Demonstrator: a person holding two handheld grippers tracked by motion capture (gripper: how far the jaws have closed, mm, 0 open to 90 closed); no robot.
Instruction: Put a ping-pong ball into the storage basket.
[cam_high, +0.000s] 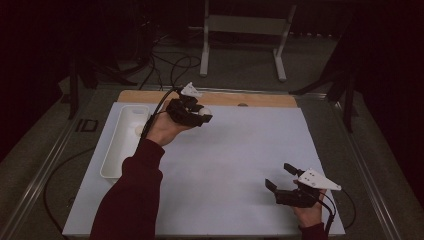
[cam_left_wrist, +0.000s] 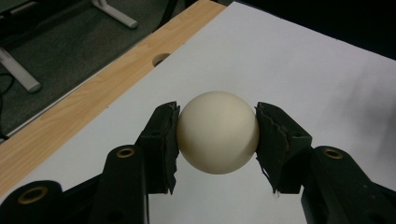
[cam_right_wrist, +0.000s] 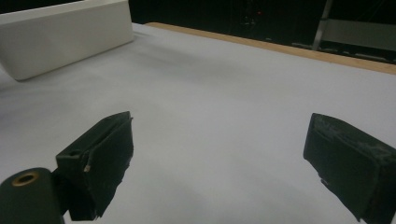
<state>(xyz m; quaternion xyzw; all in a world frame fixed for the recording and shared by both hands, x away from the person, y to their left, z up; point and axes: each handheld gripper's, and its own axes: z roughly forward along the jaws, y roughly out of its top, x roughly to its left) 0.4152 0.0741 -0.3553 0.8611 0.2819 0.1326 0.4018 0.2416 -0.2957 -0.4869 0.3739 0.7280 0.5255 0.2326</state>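
- The counter (cam_high: 225, 165) is covered by a flat, matt white sheet; a strip of pale wood with a round hole is exposed along its far edge.
- A long, shallow white tray (cam_high: 116, 150) with rounded corners and smooth walls is seen at the left side of the counter. A pale round shape is made out inside it, too indistinct to be identified.
- The left tongs (cam_high: 199, 116) are held above the far part of the counter, just beside the tray's far end. They are closed on a ball (cam_left_wrist: 217, 132), which is pinched at its widest girth between two black pads (cam_left_wrist: 161, 144) that are frayed and chipped at the edges.
- The right tongs (cam_high: 279, 179) are held low over the near right corner of the counter, well apart from everything else. They are spread wide and nothing is held in them.
- The ball is cream-coloured, smooth, faintly glossy and evenly round; it is judged to be hard and light, hence liable to squirt out if squeezed off-centre.
- The step in hand is judged to be the carrying of the ball, possibly to or from the tray. The grip should be kept level across the ball's middle, and release should be made low, so that rolling is prevented.
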